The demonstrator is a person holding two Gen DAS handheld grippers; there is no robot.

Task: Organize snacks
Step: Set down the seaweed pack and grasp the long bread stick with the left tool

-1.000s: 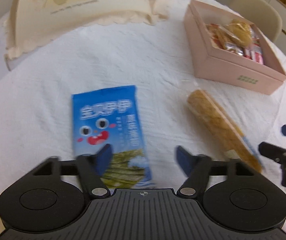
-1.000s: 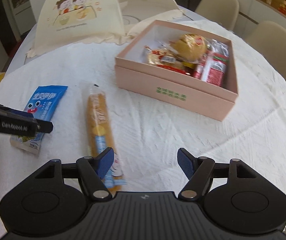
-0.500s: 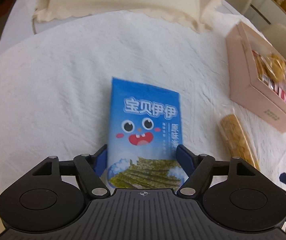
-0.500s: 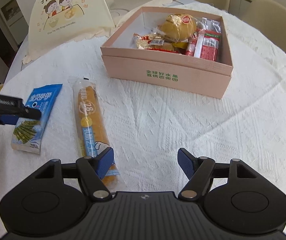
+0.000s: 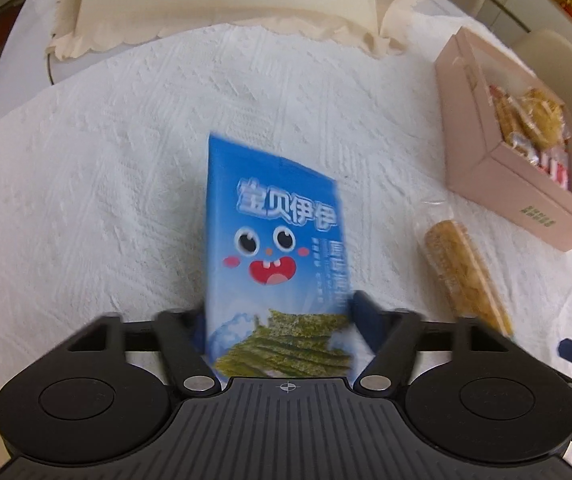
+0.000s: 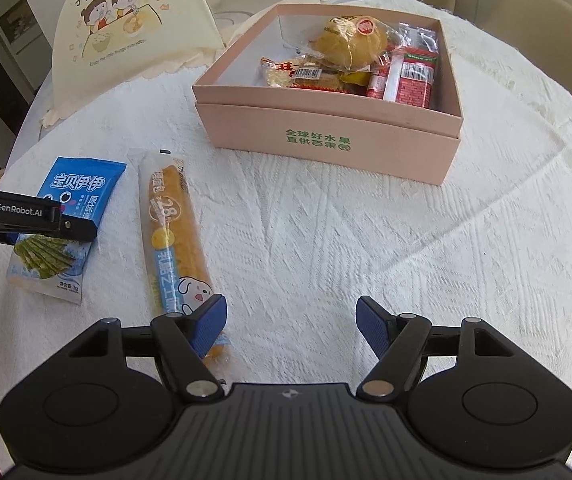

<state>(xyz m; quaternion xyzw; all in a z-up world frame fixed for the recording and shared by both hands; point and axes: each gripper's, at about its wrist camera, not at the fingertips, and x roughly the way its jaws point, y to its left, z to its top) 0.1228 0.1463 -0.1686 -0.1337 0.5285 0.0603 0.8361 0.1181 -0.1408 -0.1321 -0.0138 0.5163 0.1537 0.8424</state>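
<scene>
A blue seaweed snack packet (image 5: 273,232) lies on the white tablecloth between the fingers of my left gripper (image 5: 277,312). The jaws are closing and both pads press on the packet's long edges. In the right wrist view the same packet (image 6: 81,184) lies at the left under the left gripper's black finger (image 6: 73,226). A long bread stick in a clear wrapper (image 6: 173,220) lies beside it. My right gripper (image 6: 292,312) stands open over bare cloth, its left fingertip just above the bread stick's near end. An open pink box (image 6: 326,140) holds several wrapped snacks.
A cream fabric food cover (image 6: 125,20) stands at the back left of the round table. Beige chairs (image 6: 542,28) stand behind the pink box. The tablecloth's edge (image 6: 558,128) falls away at the right.
The left gripper has slid over the blue packet's lower end and its jaws have narrowed onto the packet's edges. The right gripper has rolled slightly; it stays open by the bread stick.
</scene>
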